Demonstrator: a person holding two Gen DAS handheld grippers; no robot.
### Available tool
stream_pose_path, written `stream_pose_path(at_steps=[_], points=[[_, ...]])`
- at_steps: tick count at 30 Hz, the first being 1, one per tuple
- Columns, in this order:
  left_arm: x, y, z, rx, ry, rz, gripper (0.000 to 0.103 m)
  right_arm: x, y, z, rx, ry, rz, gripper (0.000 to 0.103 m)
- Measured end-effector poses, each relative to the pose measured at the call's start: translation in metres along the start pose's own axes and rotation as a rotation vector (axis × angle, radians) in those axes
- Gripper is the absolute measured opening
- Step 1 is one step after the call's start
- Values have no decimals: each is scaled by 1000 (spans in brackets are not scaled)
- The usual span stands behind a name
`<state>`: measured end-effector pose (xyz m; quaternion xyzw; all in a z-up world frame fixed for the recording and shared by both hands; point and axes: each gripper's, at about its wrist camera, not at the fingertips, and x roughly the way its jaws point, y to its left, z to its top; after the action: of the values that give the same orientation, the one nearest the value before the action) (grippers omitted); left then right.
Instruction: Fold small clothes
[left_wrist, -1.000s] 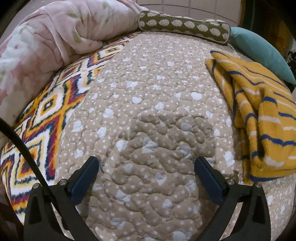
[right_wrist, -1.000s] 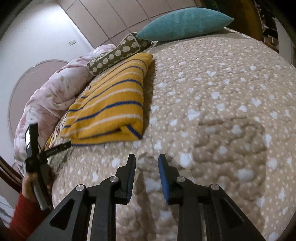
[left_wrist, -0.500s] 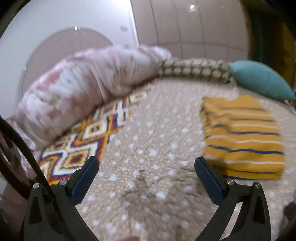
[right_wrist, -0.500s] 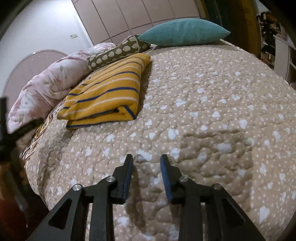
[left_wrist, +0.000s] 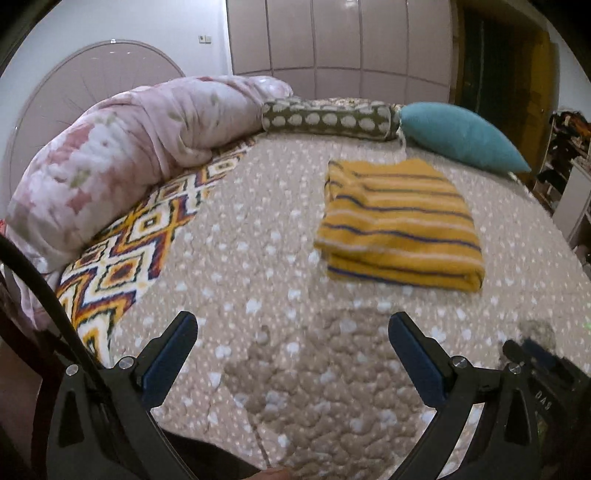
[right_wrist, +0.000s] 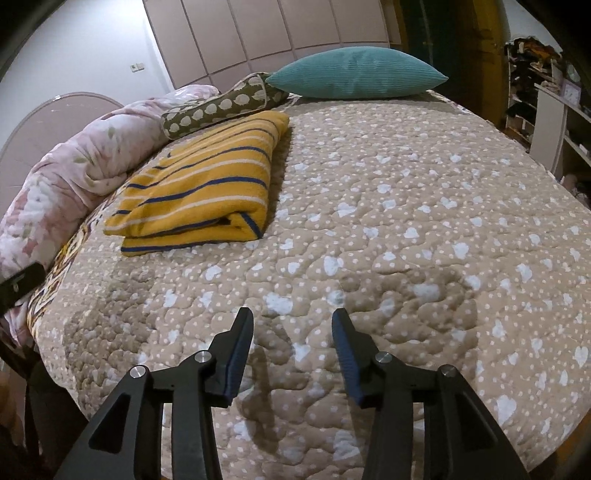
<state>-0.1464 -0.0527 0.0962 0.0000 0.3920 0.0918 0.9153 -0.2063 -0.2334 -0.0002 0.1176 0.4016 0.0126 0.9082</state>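
Note:
A folded yellow garment with blue and white stripes (left_wrist: 400, 225) lies on the beige dotted quilt (left_wrist: 258, 258), toward the far side of the bed. It also shows in the right wrist view (right_wrist: 207, 184), ahead and to the left. My left gripper (left_wrist: 291, 334) is open and empty, held back above the near part of the quilt. My right gripper (right_wrist: 292, 326) is open and empty above the near quilt (right_wrist: 406, 206), well short of the garment. Part of the right gripper (left_wrist: 535, 363) shows at the lower right of the left wrist view.
A pink floral duvet (left_wrist: 122, 147) is bunched along the left. A patterned sheet (left_wrist: 133, 243) shows beside it. A spotted bolster (left_wrist: 328, 120) and a teal pillow (left_wrist: 461, 136) lie at the far edge. Shelves (right_wrist: 554, 107) stand to the right of the bed.
Both grippers have pulled back and risen from the quilt, so the garment looks farther away. The right gripper's jaws have opened from nearly shut. The left stays open.

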Motion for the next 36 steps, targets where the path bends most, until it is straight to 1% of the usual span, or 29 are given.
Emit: stream_pose_path(at_steps=[4,12,26,32,36], points=[[-2,-6,-6,23,-6,18,103,0,1,-1,-8,-3,-22,51],[1,-10,-10,29,22,-5,103,1,7,-4,-48,-8,-62,55],[4,-15,-15,48,53,-12,103,3,7,-6,-58,-2,-73,60],[7,-19,-18,69,65,-27,103,4,11,-6,-83,-3,-101,61],[9,-20,-20,77,80,-36,103,5,13,-6,-96,-2,-117,64]])
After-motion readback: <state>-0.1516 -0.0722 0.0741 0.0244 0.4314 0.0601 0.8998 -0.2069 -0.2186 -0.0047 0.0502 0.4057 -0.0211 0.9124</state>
